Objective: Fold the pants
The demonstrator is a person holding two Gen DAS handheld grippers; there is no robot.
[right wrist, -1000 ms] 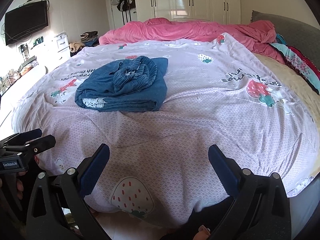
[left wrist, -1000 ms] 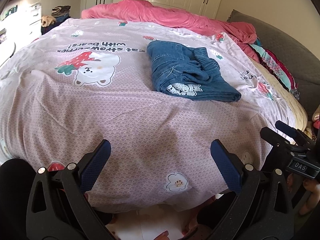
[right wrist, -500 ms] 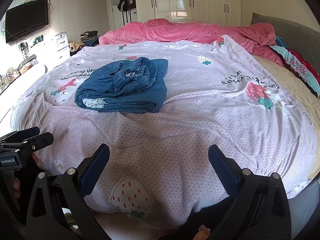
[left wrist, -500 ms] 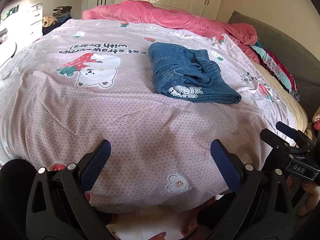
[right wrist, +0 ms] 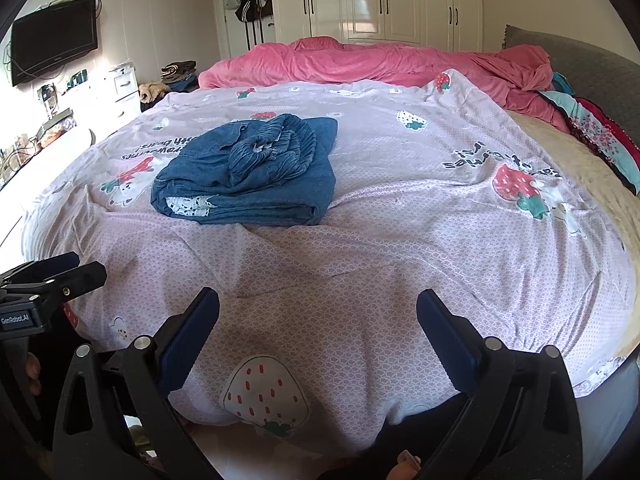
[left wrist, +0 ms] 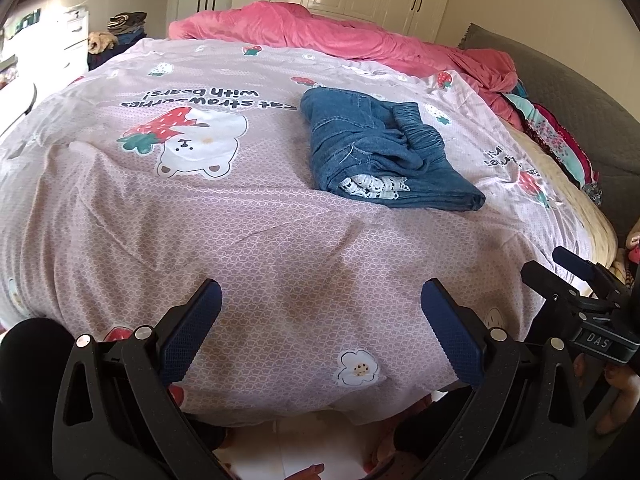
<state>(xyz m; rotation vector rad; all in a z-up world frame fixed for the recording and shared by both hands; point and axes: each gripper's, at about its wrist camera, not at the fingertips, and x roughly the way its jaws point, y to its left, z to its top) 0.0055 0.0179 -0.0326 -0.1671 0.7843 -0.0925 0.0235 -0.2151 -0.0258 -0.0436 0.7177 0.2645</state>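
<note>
Pants [left wrist: 384, 152] nearer, beyond grippers.

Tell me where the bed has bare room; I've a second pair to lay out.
Free: the sheet between the folded jeans and the near edge, where both open tongs, left and right, hover; also right of the jeans toward the strawberry print. Crowded: the pink duvet along the far side.

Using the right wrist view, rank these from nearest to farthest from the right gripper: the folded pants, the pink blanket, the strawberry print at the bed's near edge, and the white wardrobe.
From the right gripper:
1. Strawberry print, just below the open jaws at the bed's edge.
2. Folded pants, mid-bed, to the left.
3. Pink blanket, bunched along the far side of the bed.
4. White wardrobe, against the back wall.
</note>
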